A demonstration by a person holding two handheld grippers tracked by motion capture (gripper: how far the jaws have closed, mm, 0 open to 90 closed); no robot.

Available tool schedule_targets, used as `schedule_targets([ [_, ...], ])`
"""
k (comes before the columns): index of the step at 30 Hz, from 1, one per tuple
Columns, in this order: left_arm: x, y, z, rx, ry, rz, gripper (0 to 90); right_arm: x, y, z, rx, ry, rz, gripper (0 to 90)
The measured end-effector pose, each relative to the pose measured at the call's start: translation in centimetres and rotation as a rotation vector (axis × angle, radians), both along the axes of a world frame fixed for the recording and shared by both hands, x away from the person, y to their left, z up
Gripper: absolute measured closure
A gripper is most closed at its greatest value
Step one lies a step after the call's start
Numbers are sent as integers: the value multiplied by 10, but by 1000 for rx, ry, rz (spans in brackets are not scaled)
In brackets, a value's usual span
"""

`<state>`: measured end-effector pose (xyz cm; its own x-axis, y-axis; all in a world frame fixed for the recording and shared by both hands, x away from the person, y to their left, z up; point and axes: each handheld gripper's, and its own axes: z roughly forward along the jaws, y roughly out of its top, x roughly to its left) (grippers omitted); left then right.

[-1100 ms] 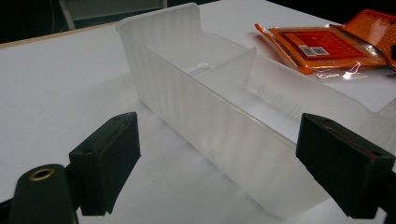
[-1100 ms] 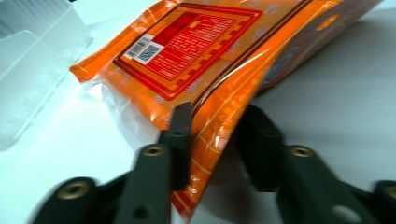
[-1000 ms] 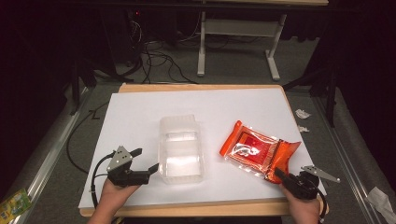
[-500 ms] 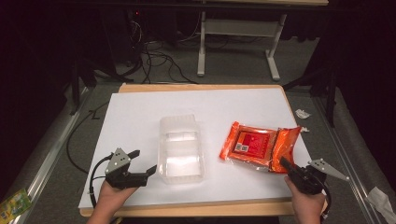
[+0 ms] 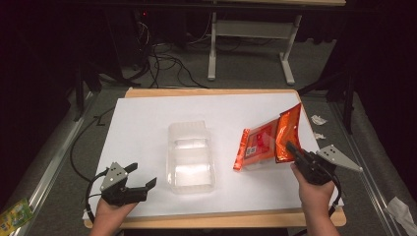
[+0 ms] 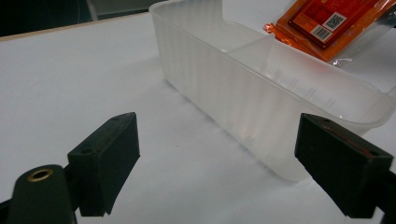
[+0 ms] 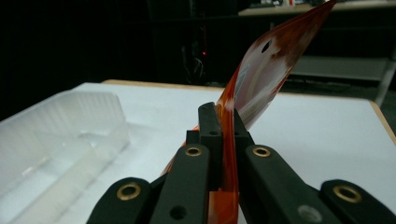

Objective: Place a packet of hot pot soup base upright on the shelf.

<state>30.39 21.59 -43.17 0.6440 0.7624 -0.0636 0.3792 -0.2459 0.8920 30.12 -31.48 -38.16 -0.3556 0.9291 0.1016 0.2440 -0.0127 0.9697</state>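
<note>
The right gripper (image 5: 291, 147) is clamped tight on the orange packet (image 5: 265, 140). In the right gripper view, the thin packet edge (image 7: 227, 140) is squeezed between the two black jaws, and the packet is seen curving up and away to the right. In the high view, the packet is lifted at the right side of the table (image 5: 147, 118). One end is raised and bent up, pointing toward the far right corner. The other end hangs low toward the clear plastic box (image 5: 191, 156). The packet's long side runs from the box out toward the right edge of the table. A small white label with a code is seen on the packet (image 6: 327, 23) in the left gripper view.

The left gripper (image 5: 142, 178) is held by a hand (image 5: 110, 216) at the near left of the table. Its jaws are spread wide apart, and nothing is between them. The box is just in front of it, and the box's long side runs from near to far. The box (image 6: 261, 93) is open on top and split into parts inside.
</note>
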Motion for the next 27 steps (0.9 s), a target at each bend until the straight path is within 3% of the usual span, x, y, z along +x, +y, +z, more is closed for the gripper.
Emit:
schedule_targets([
  [4, -1, 0, 0, -2, -3, 3, 145, 7, 13, 16, -42, -54, 29, 900],
  [10, -2, -1, 0, -1, -3, -2, 145, 7, 33, 39, -167, -139, 66, 900],
  [17, -2, -5, 0, 6, -8, -16, 145, -7, 35, 47, -140, -177, 134, 900],
  [21, -2, -6, 2, 4, -18, -22, 145, -13, 39, 49, -110, -173, 193, 900],
  [24, -2, -6, 2, 5, -20, -25, 146, -20, 46, 53, -161, -195, 225, 900],
  [27, -2, -5, 2, 3, -16, -25, 146, -26, 51, 58, -202, -219, 222, 900],
])
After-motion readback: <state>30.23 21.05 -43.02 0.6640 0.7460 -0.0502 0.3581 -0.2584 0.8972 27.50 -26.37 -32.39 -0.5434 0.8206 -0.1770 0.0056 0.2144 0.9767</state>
